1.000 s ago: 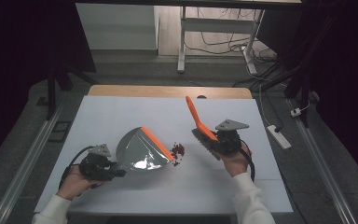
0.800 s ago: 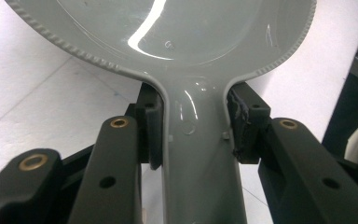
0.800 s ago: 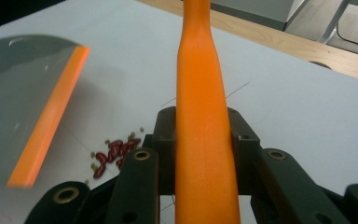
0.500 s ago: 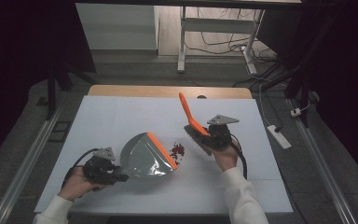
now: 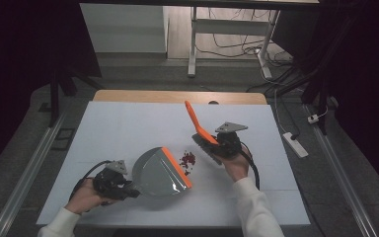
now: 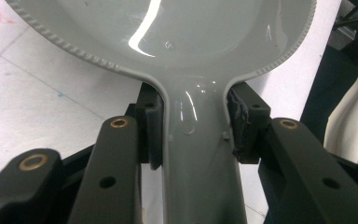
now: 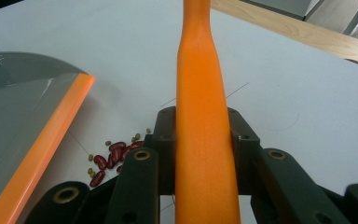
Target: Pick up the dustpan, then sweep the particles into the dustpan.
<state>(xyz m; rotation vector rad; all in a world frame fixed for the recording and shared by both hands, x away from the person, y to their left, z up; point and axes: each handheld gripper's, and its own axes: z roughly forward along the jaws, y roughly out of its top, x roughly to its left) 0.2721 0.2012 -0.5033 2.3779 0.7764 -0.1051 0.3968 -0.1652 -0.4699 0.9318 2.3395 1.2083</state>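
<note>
Grey plastic dustpan: glossy, bright glare streaks on its pan; beaded ridge along the rim, smooth neck. Orange lip strip on the dustpan: matt, rubbery look. Orange plastic brush handle: smooth, satin, faint fine grain. Black gripper jaws: matt plastic, brass-coloured metal bushings; one pad face rough and chipped. White table cover: matt, paper-like, faint marks. Pale wooden table edge: smooth. Dark red beans: shiny skins.

Grey dustpan, orange lip; orange brush handle; dark red beans; white table
</note>
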